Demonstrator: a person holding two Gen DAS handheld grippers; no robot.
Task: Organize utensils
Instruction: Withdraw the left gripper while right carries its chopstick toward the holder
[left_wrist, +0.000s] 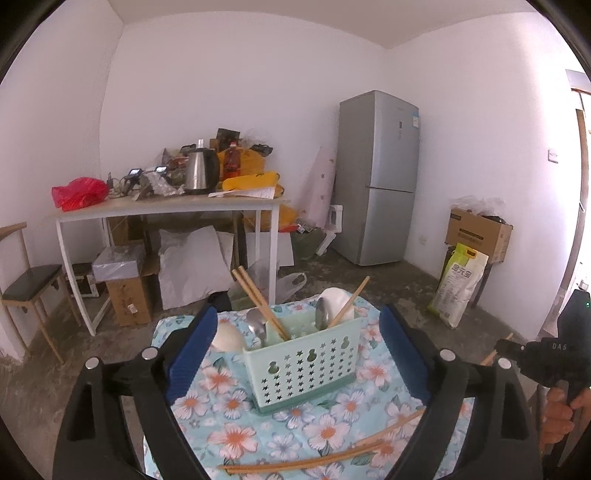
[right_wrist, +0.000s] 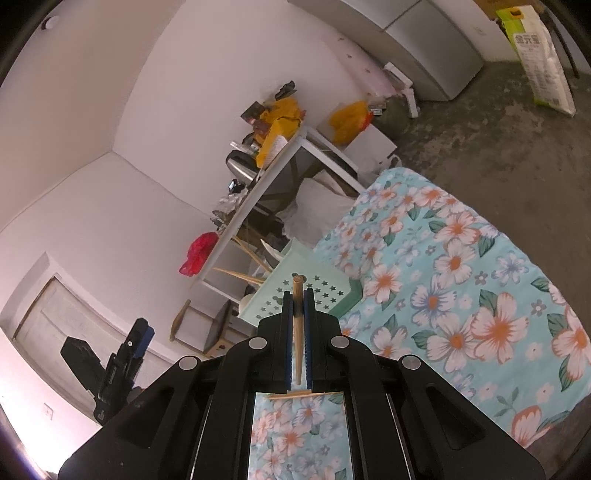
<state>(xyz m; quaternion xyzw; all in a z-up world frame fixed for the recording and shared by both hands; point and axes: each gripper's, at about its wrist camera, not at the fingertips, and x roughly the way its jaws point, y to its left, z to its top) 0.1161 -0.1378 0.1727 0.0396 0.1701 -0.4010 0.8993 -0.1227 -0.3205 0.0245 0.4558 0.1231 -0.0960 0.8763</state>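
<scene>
The right gripper (right_wrist: 297, 295) is clamped on a single wooden chopstick (right_wrist: 297, 325), which runs lengthwise between its blue pads with the blunt end poking out toward the mint-green perforated utensil caddy (right_wrist: 295, 291) at 12 o'clock. The left gripper (left_wrist: 295, 354) stands wide, holding nothing, its jaws flanking the caddy without touching it. Inside the caddy lean more chopsticks (left_wrist: 258, 299), metal spoons (left_wrist: 256, 325) and a white ceramic spoon (left_wrist: 334, 301); two loose chopsticks (left_wrist: 314, 458) lie on the floral tablecloth (left_wrist: 229, 435) at 6 o'clock in the left view.

The grip looks narrow and along the stick, so it could slide or twist when tilted upright, and a low approach could knock the light caddy over. Readable writing: "DAS" on the right gripper's body, and "金元宝" on the rice sack (left_wrist: 458, 284)
</scene>
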